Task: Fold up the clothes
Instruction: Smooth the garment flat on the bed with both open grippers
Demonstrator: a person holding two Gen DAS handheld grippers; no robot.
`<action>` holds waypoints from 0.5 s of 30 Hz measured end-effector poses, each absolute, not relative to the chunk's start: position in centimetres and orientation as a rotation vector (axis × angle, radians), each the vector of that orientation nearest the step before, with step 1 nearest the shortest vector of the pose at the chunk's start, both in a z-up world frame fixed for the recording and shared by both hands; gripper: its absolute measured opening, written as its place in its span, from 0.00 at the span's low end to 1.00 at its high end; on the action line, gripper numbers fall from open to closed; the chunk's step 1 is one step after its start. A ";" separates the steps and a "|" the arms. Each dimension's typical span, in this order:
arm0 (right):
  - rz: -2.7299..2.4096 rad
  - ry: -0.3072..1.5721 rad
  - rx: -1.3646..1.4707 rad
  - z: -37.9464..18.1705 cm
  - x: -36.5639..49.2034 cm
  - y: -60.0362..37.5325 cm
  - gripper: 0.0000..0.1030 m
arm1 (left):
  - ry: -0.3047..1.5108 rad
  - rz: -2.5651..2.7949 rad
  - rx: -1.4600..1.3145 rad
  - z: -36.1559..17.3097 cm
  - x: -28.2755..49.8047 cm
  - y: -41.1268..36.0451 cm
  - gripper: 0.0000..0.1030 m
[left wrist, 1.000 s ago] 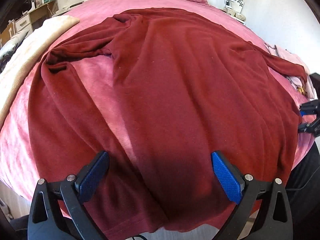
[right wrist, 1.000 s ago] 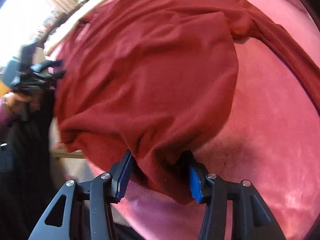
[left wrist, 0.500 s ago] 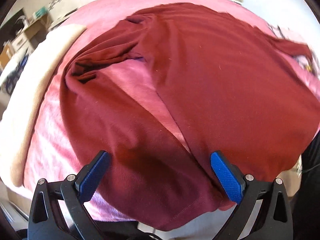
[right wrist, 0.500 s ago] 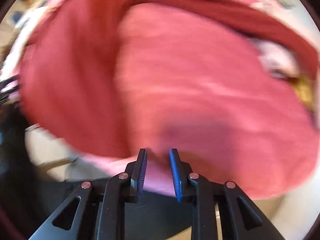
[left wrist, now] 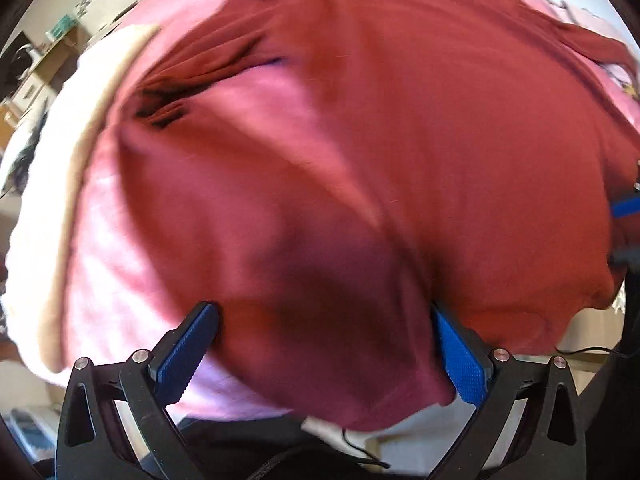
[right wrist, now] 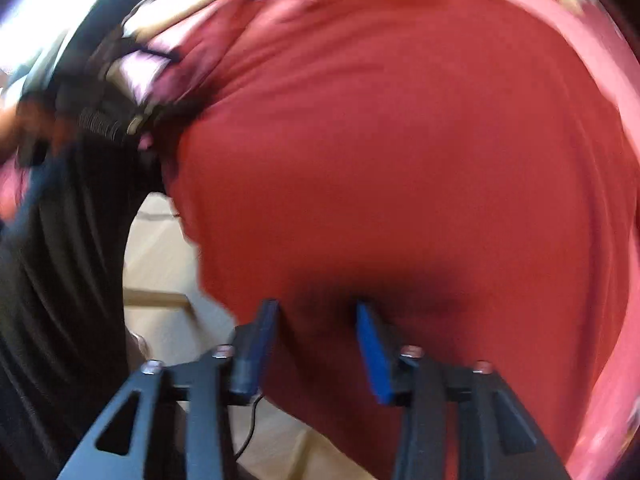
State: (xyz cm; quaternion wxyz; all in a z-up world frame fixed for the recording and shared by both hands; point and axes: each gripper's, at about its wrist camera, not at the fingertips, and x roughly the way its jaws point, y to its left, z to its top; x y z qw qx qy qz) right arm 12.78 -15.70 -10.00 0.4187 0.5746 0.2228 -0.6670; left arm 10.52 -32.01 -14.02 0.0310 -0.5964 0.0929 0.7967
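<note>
Right gripper [right wrist: 316, 320], black frame with blue ribbed pads: jaws part-way apart and just reopened after a brief narrowing. The near hem of the dark red long-sleeved knit garment [right wrist: 400, 140] lies between the pads, but motion blur hides whether they press on it. A second ago this gripper pinched a bunched corner of the same garment at the near right edge of the bed; it has since let go, swung across, and come down again on the hem further left.

Left gripper [left wrist: 320, 344], same build: jaws wide, straddling the near end of the garment's long left sleeve [left wrist: 240, 240], with no contact visible. It has shifted and tilted slightly over the past second, staying open throughout.

The garment is spread flat across the pink plush bedspread [left wrist: 100, 264], body to the right, left sleeve doubled back toward the near edge. A cream blanket [left wrist: 52, 184] lies along the far left side.

Interpretation: spreading appears finished; both grippers are positioned at the near edge, probably to grasp hem and sleeve for the first fold.
</note>
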 end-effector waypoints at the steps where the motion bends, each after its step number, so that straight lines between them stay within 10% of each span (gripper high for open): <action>1: -1.613 0.462 1.435 -9.4 12.9 -15.8 0.43 | 0.229 2.470 -1.853 -13.4 10.6 -33.5 1.00; 10: -1.837 0.474 1.399 -8.0 10.6 -14.2 0.42 | -0.591 2.525 -1.797 -12.4 11.8 -43.9 0.99; 15: -1.849 0.396 1.491 -9.2 10.0 -13.1 0.42 | -0.402 2.588 -1.954 -14.7 10.7 -44.7 0.99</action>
